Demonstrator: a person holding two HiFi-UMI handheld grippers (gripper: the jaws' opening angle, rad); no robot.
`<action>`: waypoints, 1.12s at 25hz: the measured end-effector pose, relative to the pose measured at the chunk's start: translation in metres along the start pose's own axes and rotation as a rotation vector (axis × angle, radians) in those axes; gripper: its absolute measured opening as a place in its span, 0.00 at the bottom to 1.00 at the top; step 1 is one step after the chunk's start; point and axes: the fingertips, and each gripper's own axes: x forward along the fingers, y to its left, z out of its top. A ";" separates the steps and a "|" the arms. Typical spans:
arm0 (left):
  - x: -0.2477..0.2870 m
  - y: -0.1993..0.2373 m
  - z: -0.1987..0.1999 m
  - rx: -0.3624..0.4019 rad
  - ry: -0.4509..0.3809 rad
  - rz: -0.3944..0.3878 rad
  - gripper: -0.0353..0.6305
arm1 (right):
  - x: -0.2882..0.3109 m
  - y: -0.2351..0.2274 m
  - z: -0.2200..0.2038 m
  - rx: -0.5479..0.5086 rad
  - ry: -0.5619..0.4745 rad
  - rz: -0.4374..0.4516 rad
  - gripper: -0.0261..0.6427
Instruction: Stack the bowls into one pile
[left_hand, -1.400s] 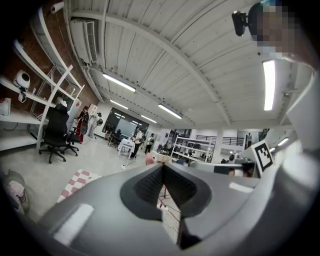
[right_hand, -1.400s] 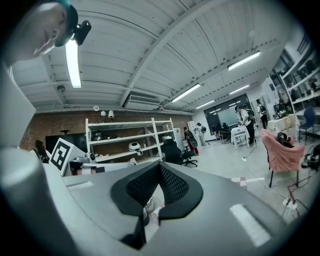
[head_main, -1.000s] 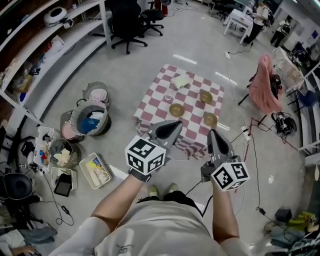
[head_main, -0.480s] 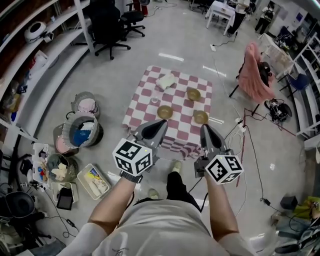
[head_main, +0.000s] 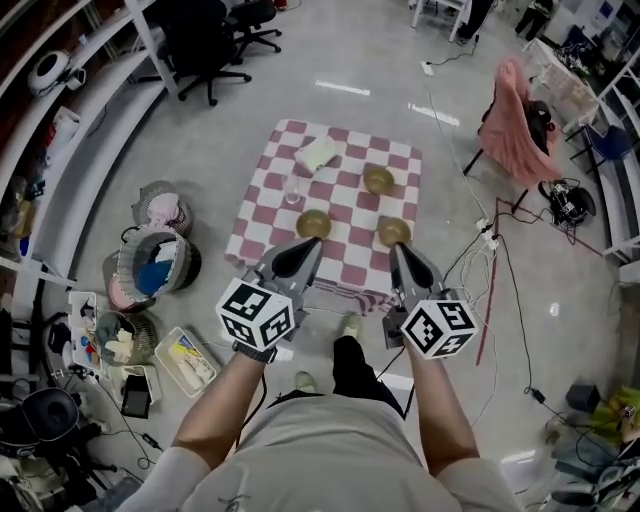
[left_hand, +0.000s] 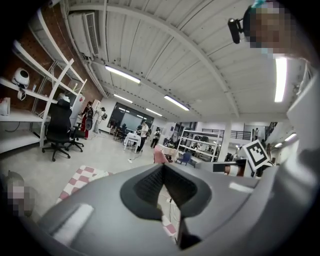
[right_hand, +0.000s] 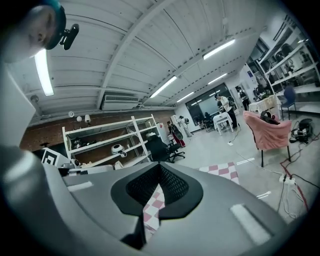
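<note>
Head view: three separate bowls (head_main: 313, 222) on table (head_main: 345, 192)

Glass (head_main: 291, 190) near left bowl (head_main: 313, 223), tablecloth (head_main: 352, 205) centre bare

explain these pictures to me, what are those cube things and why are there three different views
No robot here: a person stands holding a hand-operated two-jaw gripper in each hand. The patterned cubes are part of those grippers.

The head view comes from a camera on the person's head, looking steeply down. It shows the left gripper and the right gripper held out in front of a table with a checkered cloth. The other two views come from a camera riding on each gripper, looking along its jaws.

On the table sit three separate bowls: the left bowl, the right bowl and the far bowl. There is also what looks like a clear glass and a pale folded cloth.

Both grippers' jaws are closed and hold nothing.
</note>
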 end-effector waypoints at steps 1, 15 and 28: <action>0.013 0.001 -0.004 0.003 0.009 -0.007 0.06 | 0.006 -0.013 -0.001 0.007 0.010 -0.005 0.05; 0.159 0.014 -0.053 -0.020 0.119 -0.014 0.06 | 0.072 -0.166 -0.032 0.048 0.186 -0.058 0.05; 0.206 0.035 -0.141 -0.046 0.251 -0.043 0.06 | 0.089 -0.249 -0.150 0.118 0.404 -0.260 0.11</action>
